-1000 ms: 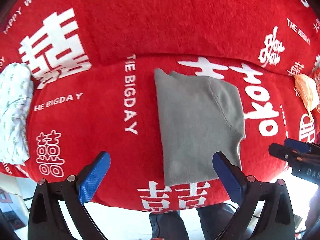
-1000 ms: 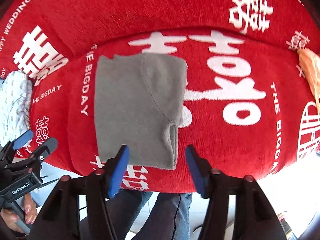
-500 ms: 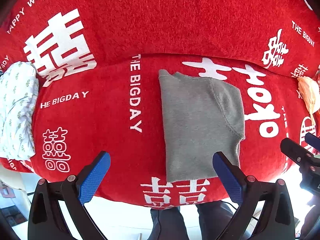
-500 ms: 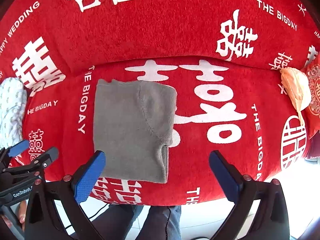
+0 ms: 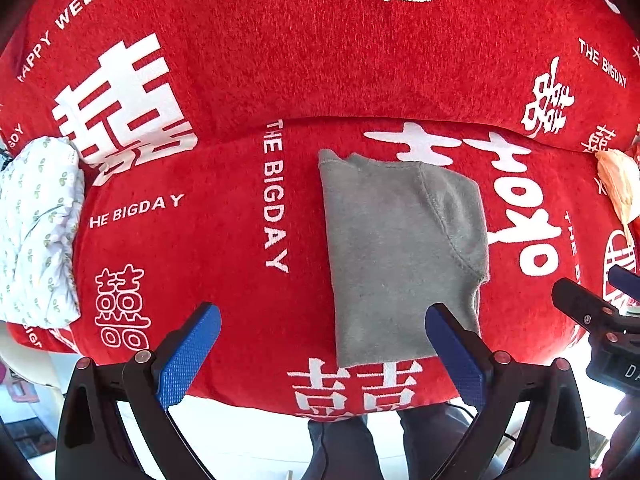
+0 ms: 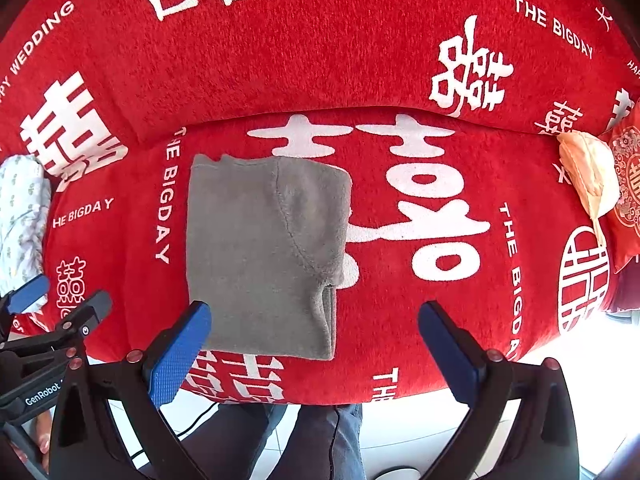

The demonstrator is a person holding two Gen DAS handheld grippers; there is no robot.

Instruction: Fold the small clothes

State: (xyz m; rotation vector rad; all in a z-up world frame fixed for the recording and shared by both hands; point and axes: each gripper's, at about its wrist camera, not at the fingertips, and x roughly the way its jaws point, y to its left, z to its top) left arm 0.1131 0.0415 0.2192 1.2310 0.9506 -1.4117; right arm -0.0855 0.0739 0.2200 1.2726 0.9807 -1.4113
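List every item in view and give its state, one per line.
Grey fleece garment: folded, lying flat on red printed blanket.
White patterned cloth: bunched at left edge.
Peach cloth: crumpled at right edge.
Left gripper: open, empty.
Right gripper: open, empty.
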